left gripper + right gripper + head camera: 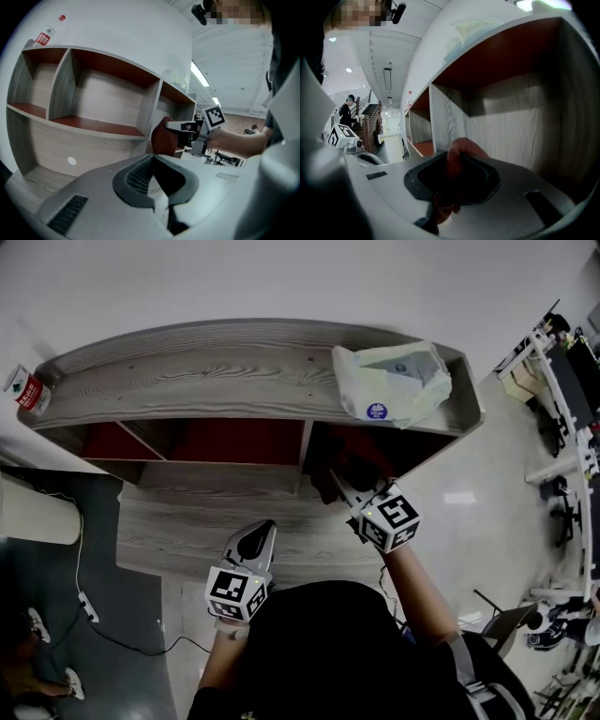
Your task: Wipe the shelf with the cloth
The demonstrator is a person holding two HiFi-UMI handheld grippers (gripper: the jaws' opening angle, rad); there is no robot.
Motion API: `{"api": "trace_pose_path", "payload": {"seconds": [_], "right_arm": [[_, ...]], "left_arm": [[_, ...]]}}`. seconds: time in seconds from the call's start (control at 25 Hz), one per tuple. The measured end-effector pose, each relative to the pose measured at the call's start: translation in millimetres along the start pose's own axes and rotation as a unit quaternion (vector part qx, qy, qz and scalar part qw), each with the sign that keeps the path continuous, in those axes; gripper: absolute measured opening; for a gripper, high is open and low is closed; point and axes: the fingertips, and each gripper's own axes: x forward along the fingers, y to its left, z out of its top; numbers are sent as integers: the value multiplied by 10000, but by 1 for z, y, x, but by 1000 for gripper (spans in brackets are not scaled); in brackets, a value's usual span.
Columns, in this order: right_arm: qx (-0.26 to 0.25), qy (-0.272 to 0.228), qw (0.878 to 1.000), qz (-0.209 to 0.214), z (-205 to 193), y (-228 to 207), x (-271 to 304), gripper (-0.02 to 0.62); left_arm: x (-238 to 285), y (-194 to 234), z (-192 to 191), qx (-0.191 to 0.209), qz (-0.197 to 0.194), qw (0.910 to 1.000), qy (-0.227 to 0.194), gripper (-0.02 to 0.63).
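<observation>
The shelf (225,371) is a grey wood unit with red-lined compartments, seen from above in the head view. My right gripper (336,482) reaches into the right-hand compartment (520,103) and is shut on a dark red cloth (457,159), which bunches up between its jaws. In the left gripper view the cloth (161,138) hangs in front of the right gripper (185,126) at the compartment's mouth. My left gripper (265,526) is held back over the lower ledge (187,531), shut, with nothing in it. Whether the cloth touches the shelf board is hidden.
A pale plastic bag (394,381) lies on the shelf top at the right. A red-labelled bottle (26,390) stands at the top's left end. A white cable (94,615) runs over the floor at the left. Desks and chairs (562,427) stand at the far right.
</observation>
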Motion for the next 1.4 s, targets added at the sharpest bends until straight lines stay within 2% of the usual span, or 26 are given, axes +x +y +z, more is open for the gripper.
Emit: {"api": "trace_pose_path", "payload": {"seconds": [0.28,0.56,0.72,1.0,1.16,1.4], "right_arm": [[20,232,9997,-119,-4,-18,47,52],[103,751,9961,-450,-35,-44,77,70],[-160,1243,9904,-582,-56,-46,87,86],[-679,1737,9805,-616,-70,-44,103,92],[-723,1703,9800,-730,-69,-48,102,70],[-348,1786,9772,-1096,-69,-68,92,60]], "left_arm": [[12,20,5,-35,-97,9999,-37,5],[22,31,6,-85,-186,9998,23,5],[24,34,1,-126,-186,9997,100,6],[30,41,-2,-187,-147,9996,177,6],[34,36,-3,-162,-212,9994,212,6],[36,30,-4,-131,-244,9993,256,6]]}}
